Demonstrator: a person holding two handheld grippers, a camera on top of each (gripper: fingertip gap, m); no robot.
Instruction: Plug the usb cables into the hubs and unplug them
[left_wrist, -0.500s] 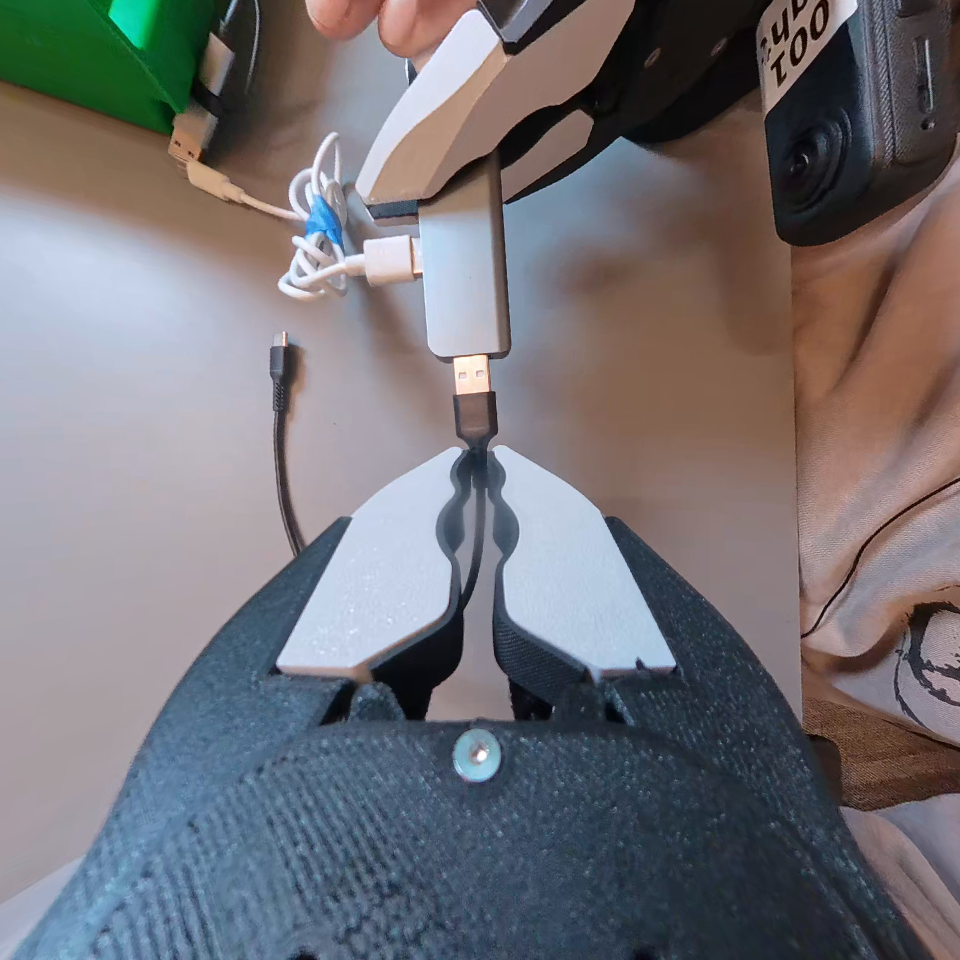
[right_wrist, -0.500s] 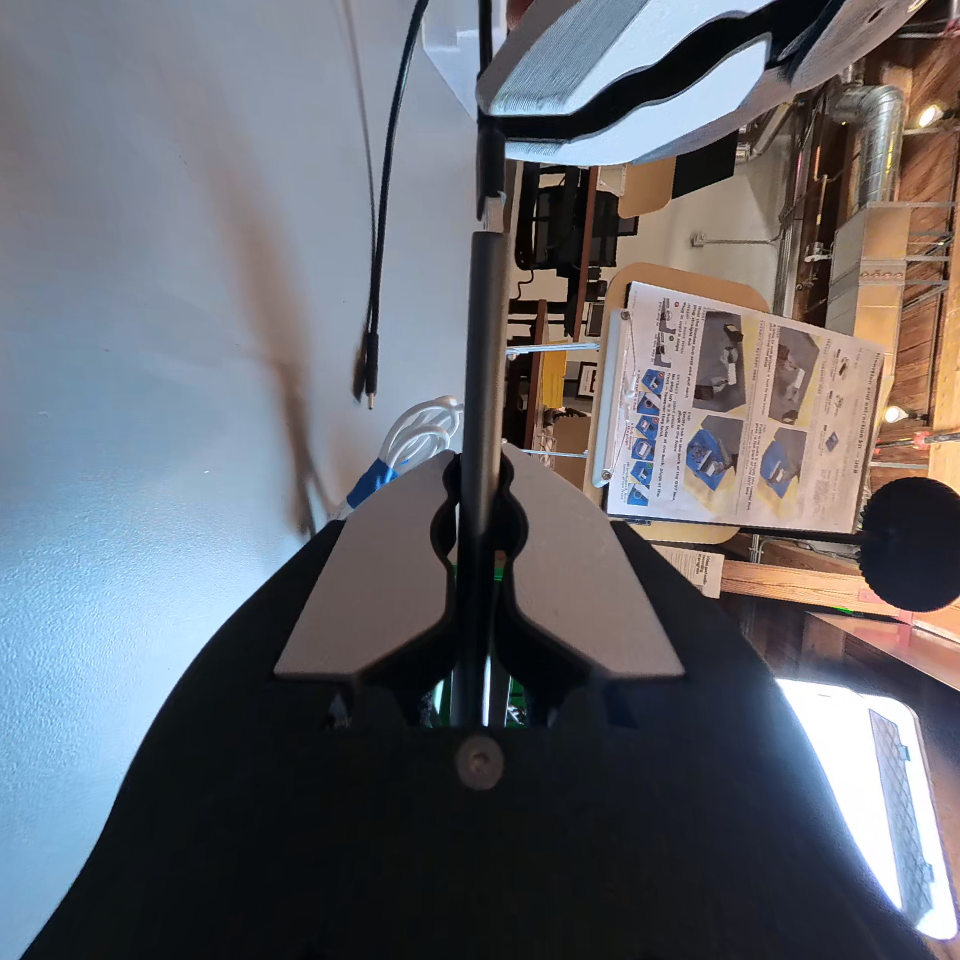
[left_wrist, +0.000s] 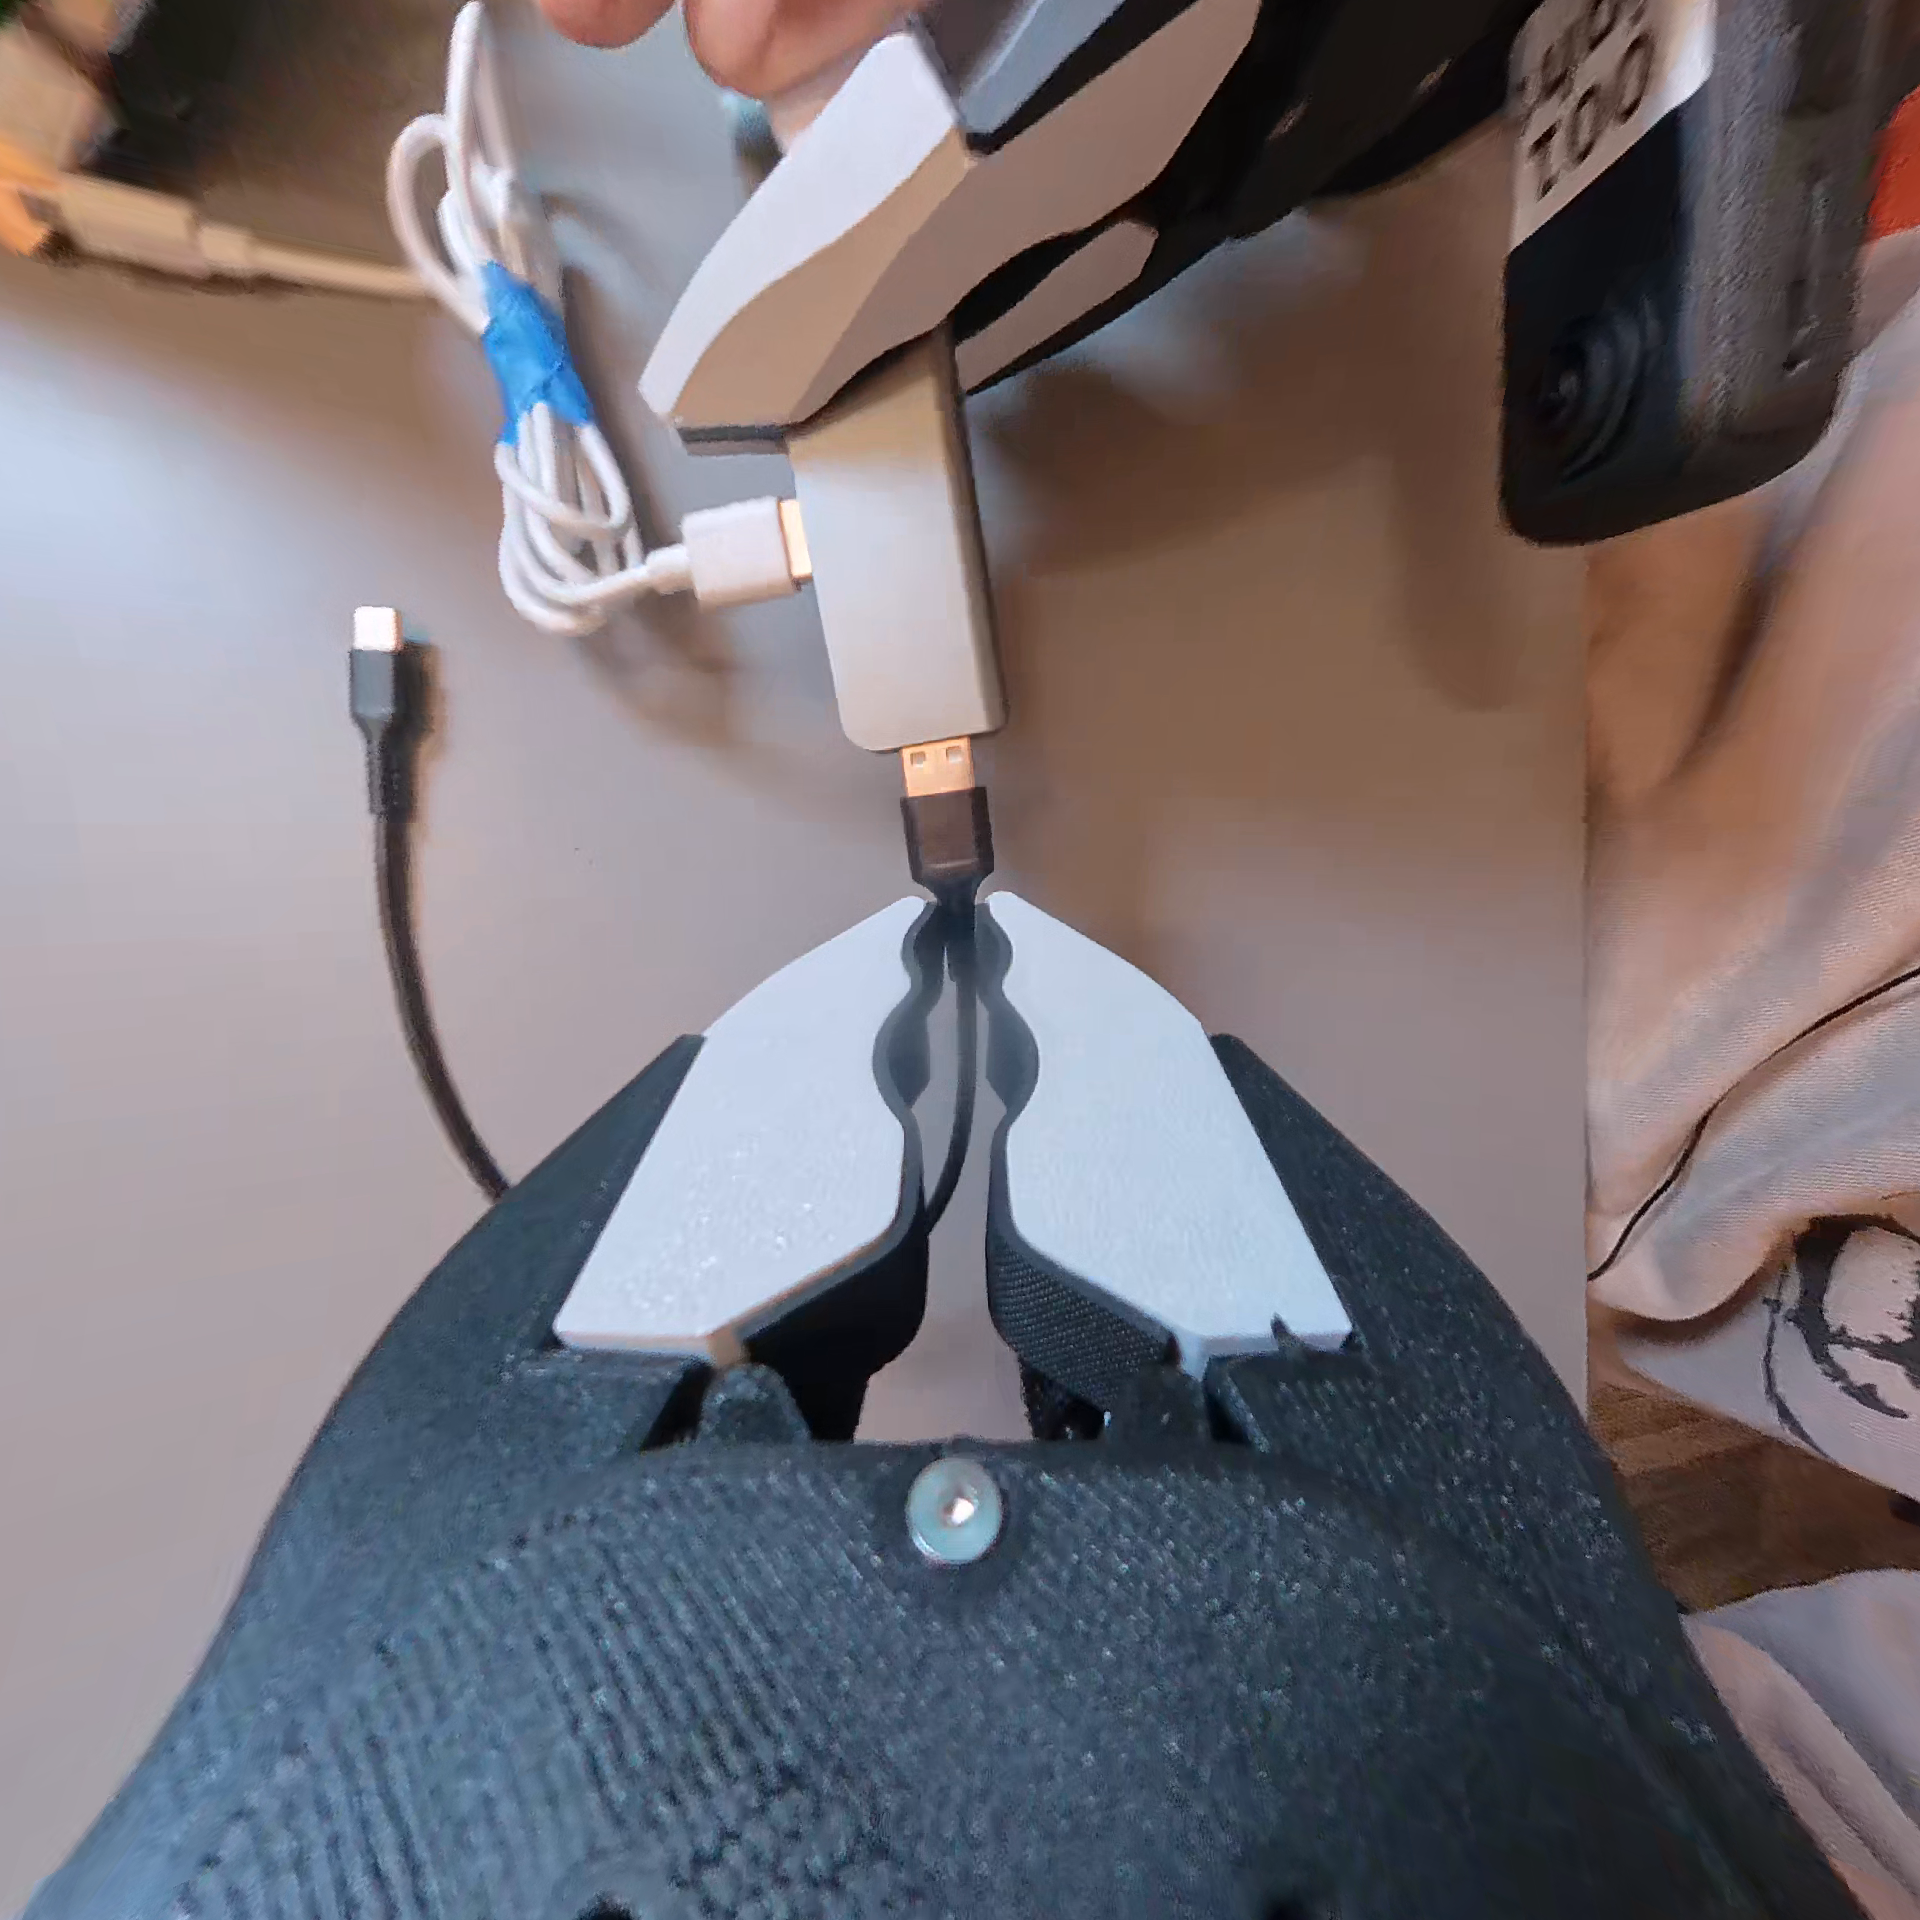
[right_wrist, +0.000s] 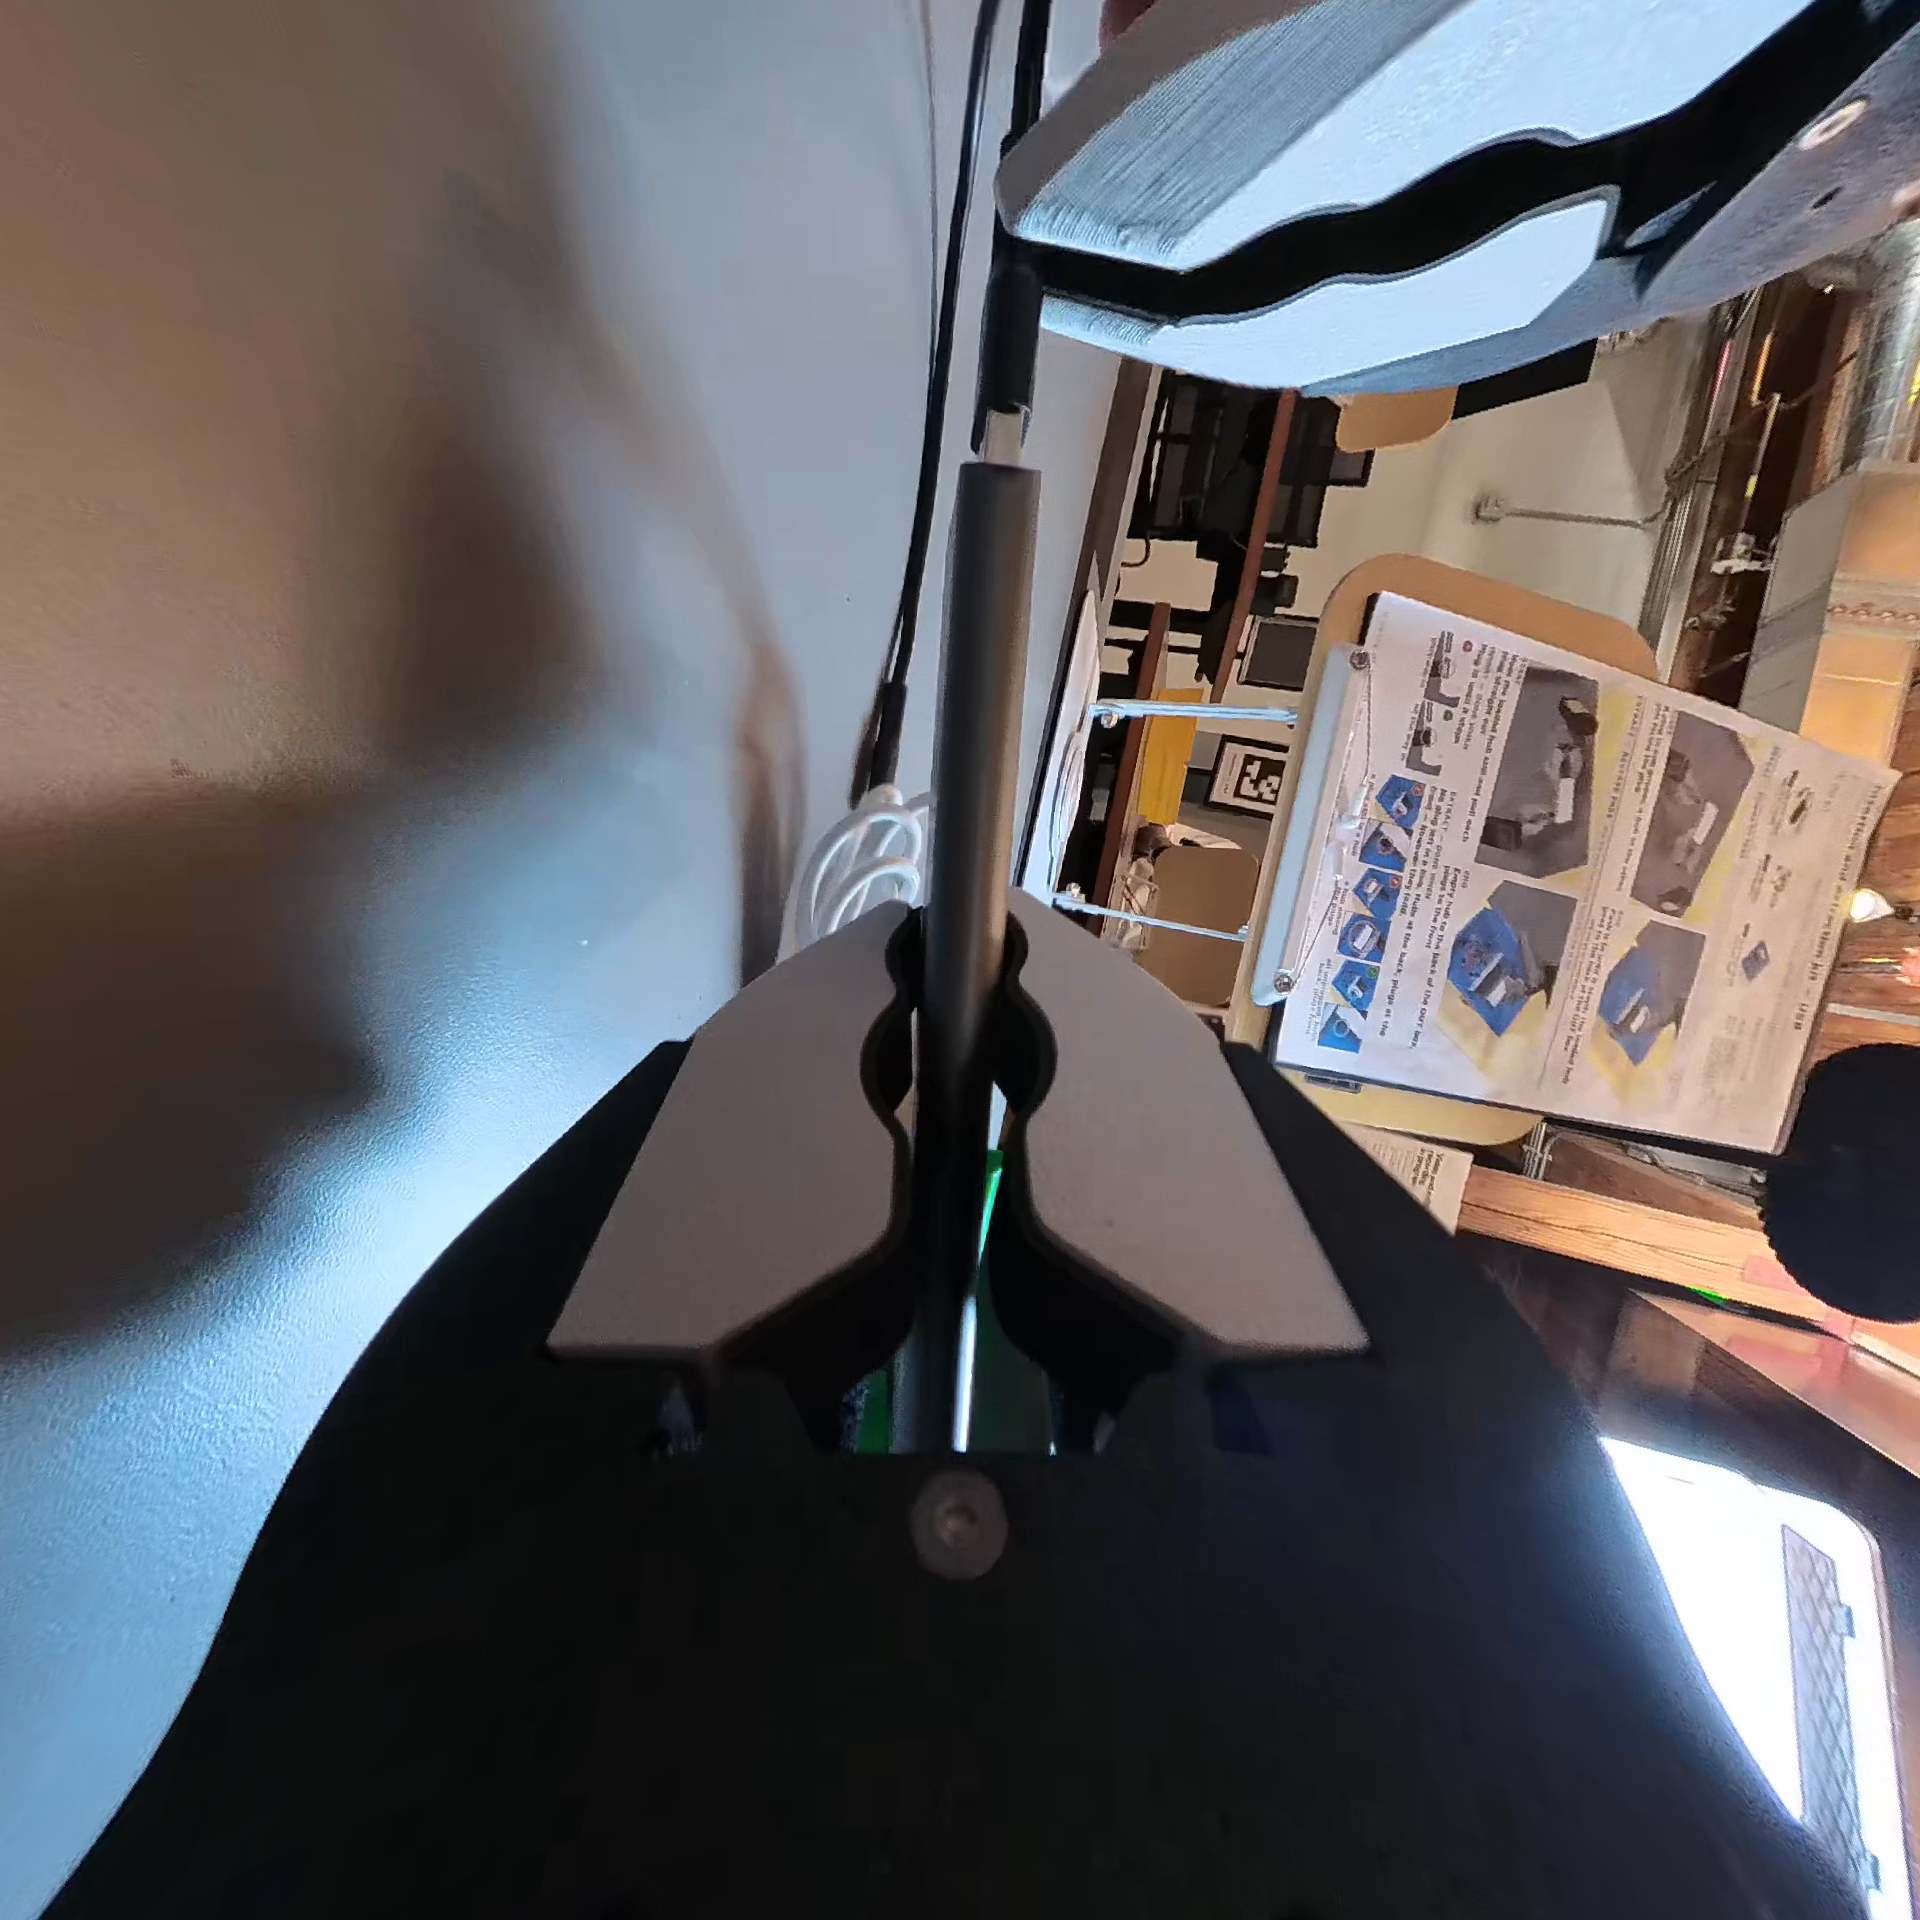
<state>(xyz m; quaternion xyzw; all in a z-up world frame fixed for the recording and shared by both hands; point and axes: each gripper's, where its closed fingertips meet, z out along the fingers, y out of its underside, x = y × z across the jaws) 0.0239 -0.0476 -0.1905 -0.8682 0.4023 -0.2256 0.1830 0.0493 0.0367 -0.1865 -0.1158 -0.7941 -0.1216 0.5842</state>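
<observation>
Now braided black cable (left_wrist: 410, 940), slim metal hub (left_wrist: 906, 582).

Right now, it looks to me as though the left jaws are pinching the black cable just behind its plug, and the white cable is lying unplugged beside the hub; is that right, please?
Not quite. The white cable is not unplugged: the left wrist view shows its connector seated in the side of the grey hub. The rest holds: the left gripper pinches the black cable just behind its plug.
</observation>
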